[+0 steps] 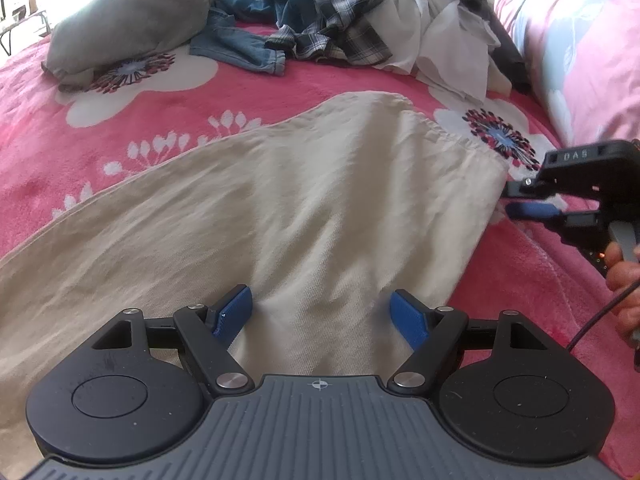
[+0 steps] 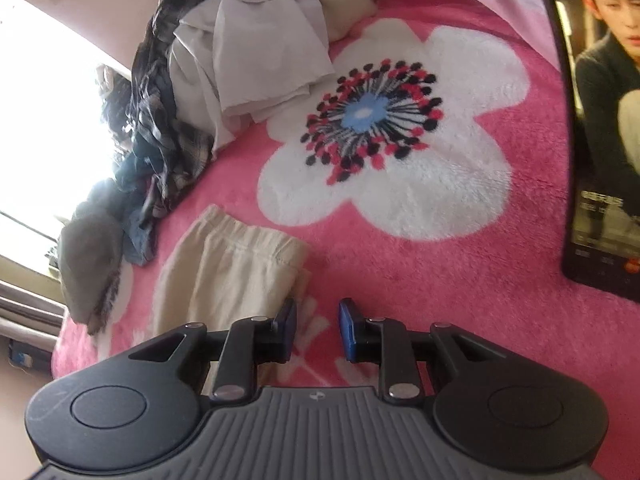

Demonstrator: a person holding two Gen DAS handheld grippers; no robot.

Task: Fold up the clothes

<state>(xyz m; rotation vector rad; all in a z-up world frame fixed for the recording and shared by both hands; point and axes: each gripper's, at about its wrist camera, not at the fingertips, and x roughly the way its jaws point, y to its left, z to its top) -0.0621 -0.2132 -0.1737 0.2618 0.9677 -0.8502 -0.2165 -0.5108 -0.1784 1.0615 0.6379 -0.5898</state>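
While the left gripper hangs wide apart over the cream trousers, pads holding nothing, the cloth runs lengthwise away toward its waistband, where the right gripper waits just beside the corner. In the right view, that gripper stands slightly apart and empty; the waistband corner lies just left, nearest this hand.

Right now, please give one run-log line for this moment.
garment: beige trousers flat on blanket | left gripper: open over trousers | right gripper: open, empty, at waistband corner | pile: unfolded
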